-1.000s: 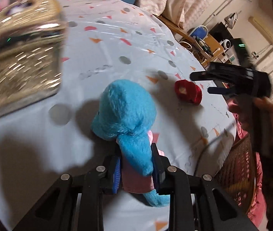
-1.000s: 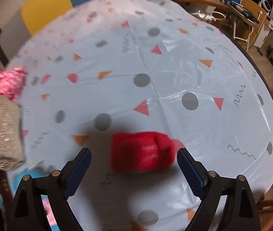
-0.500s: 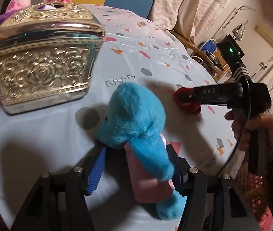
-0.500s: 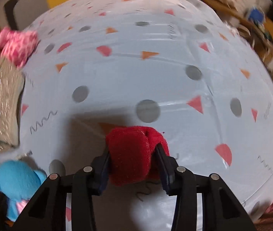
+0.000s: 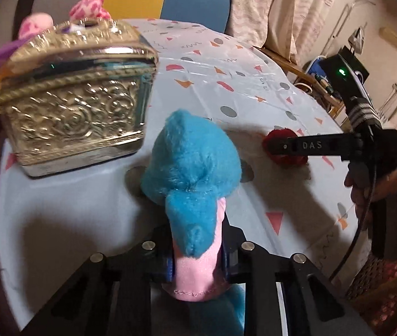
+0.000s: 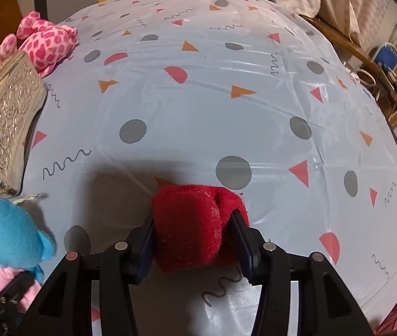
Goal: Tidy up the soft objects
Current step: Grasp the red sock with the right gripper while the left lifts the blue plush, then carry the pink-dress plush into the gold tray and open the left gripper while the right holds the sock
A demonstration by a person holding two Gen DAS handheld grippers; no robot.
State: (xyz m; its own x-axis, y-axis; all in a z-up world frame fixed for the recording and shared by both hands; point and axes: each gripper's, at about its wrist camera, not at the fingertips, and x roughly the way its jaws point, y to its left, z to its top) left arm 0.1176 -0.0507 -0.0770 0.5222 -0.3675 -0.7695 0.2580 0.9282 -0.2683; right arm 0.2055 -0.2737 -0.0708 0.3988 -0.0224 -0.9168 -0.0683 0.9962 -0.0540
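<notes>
My left gripper point(image 5: 197, 254) is shut on a blue plush toy point(image 5: 191, 165) with a pink body, held just above the table; the toy also shows in the right wrist view point(image 6: 8, 232). My right gripper point(image 6: 193, 238) is shut on a red soft object point(image 6: 190, 226), which also shows in the left wrist view point(image 5: 285, 147) behind the right gripper's finger. A pink spotted plush point(image 6: 47, 42) lies behind the gold box point(image 5: 72, 98), with its top visible in the left wrist view point(image 5: 89, 8).
The ornate gold box point(image 6: 2, 123) stands at the table's left side. The round table point(image 6: 226, 98) has a light patterned cover. A blue chair point(image 5: 195, 0) stands at the far edge. A wicker basket point(image 5: 377, 277) sits off the table's right.
My left gripper has closed again on the blue plush after loosening. My right gripper closed on the red object and holds it. The gold box is now nearer to the left gripper.
</notes>
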